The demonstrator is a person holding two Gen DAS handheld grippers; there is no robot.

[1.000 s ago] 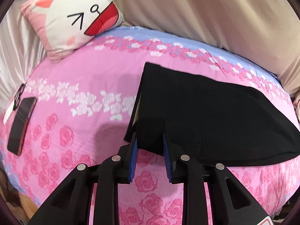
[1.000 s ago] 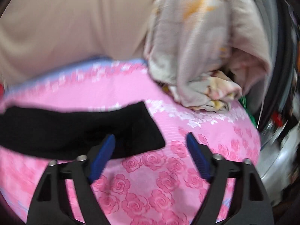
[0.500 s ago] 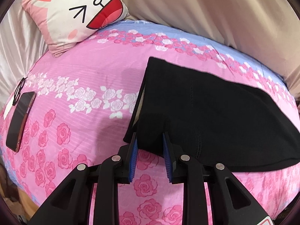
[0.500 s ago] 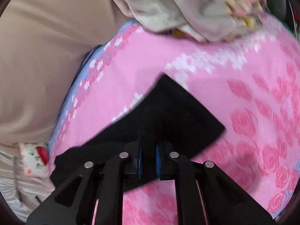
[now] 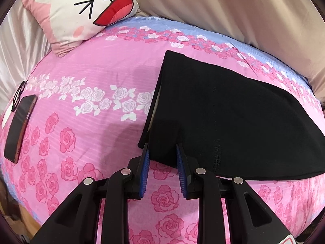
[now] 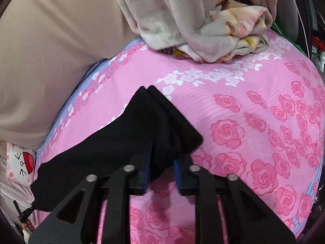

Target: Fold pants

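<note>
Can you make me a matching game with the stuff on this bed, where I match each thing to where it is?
Things:
1. cat pillow
2. phone
3. black pants
4. crumpled blanket

Places:
A. bunched at the far edge of the bed in the right wrist view
B. lying flat at the left edge of the bed
C. far left corner, against the curtain
D. spread on the pink sheet, an edge between each gripper's fingers

Pairs: 1-C, 2-B, 3-D, 4-A
</note>
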